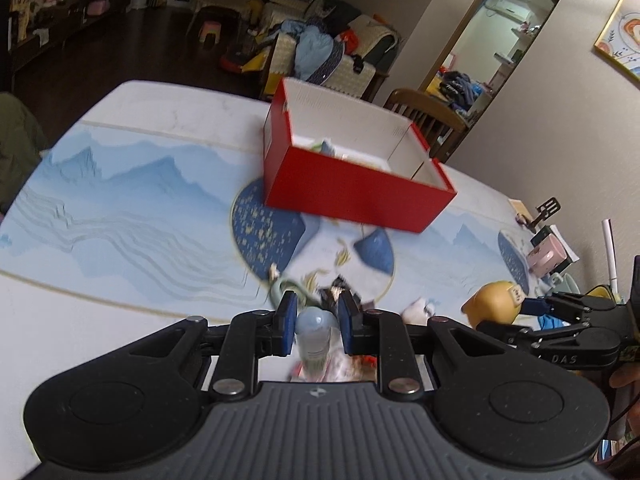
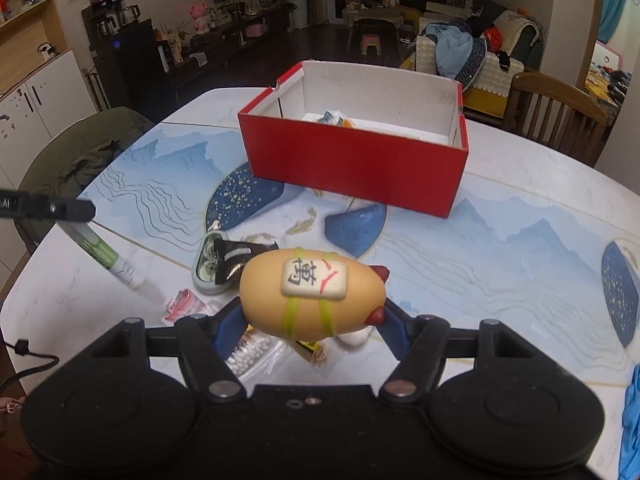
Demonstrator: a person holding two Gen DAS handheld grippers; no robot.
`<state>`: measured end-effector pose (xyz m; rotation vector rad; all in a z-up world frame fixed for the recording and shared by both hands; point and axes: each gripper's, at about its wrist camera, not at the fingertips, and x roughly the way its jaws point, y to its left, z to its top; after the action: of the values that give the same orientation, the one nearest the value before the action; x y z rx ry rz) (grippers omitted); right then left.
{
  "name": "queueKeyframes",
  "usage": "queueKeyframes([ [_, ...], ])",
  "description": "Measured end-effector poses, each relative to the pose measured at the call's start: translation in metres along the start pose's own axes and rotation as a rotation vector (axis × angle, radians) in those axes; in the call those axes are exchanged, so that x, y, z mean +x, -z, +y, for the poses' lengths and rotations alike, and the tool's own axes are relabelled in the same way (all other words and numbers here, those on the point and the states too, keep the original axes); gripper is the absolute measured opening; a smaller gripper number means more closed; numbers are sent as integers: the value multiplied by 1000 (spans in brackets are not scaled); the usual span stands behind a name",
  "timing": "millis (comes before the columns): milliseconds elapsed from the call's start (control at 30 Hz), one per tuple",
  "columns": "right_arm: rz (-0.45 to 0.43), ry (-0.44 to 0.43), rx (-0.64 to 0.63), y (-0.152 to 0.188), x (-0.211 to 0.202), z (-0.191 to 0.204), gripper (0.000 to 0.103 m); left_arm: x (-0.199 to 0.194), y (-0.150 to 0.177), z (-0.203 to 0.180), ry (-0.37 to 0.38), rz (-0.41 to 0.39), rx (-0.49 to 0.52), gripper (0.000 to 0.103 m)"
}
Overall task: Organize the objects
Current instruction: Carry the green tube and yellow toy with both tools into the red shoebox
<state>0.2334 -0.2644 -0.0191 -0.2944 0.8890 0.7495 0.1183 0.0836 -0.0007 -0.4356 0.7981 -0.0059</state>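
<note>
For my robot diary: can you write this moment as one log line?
left gripper: shut on tube | right gripper: shut on egg toy | red box: open, ahead

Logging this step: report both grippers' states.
Left gripper: closed on a pale cylindrical tube.
Right gripper: closed on a tan egg-shaped toy.

Dark floor; a sofa heaped with clothes, a wooden chair beside the bench, white cabinets left, a framed picture on the beige wall.
</note>
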Motion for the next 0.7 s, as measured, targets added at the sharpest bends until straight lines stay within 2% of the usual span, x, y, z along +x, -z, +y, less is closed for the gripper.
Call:
queueKeyframes([
  [300,-29,-17,-31,-28,1,-5,69,3,-39,-16,8,-36,57,21],
  [700,-38,-13,-66,-79,17,-19,69,24,-115,-57,2,-113,195,21],
])
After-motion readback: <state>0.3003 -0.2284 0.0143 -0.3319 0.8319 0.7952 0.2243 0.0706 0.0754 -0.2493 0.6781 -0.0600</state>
